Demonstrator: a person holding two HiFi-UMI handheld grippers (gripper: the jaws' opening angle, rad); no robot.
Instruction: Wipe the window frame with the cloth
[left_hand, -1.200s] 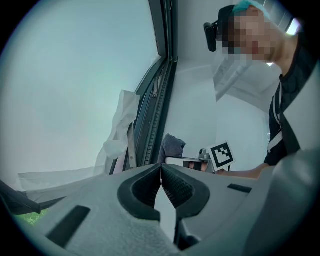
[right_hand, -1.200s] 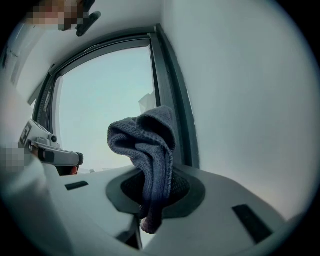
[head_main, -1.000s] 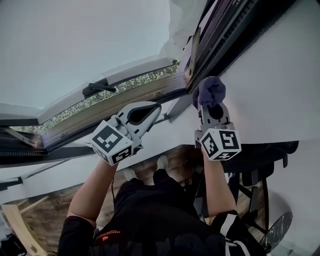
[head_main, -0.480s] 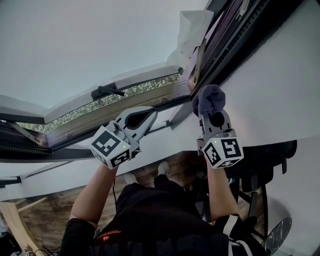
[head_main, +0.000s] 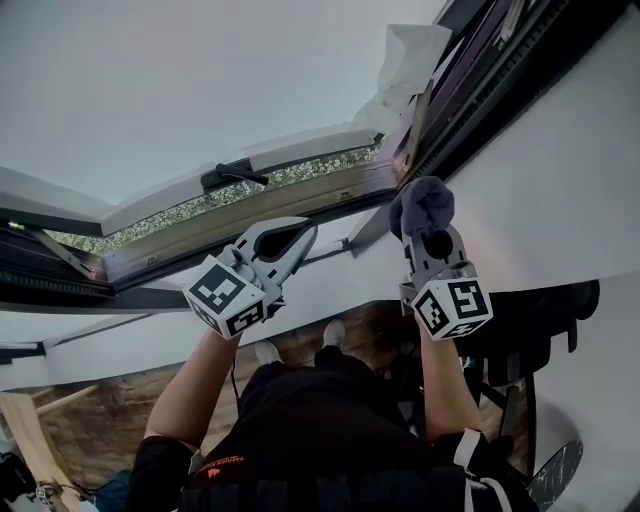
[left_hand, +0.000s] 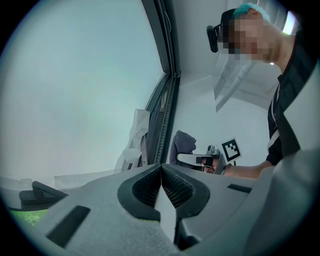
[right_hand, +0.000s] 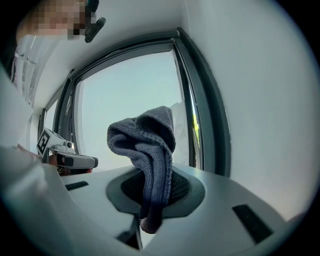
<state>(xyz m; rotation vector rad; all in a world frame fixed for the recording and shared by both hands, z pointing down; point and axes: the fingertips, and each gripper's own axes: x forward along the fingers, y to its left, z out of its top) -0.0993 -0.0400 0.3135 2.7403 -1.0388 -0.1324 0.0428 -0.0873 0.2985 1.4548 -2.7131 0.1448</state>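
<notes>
Up by the lower corner of the window frame, the right claw is clamped on a dark blue-grey cloth. In the right gripper view the cloth is pinched between the two ribbed pads. One end hangs down below them and the rest is bunched into a rounded wad above the tips. From the head view that wad sits just beside the spot where the frame's dark side member meets the bottom rail; whether it actually touches the frame cannot be made out.

The left claw is held to the left of the cloth, apart from it, pointing up toward the bottom rail below the black window handle. Its jaws are pressed together at the tips with nothing between them, as the left gripper view shows. Each gripper carries a marker cube at its near end, and a bare forearm runs down from each.

A crumpled white sheet hangs at the upper part of the frame. White wall lies to the right of the frame, and a wooden floor shows far below.
</notes>
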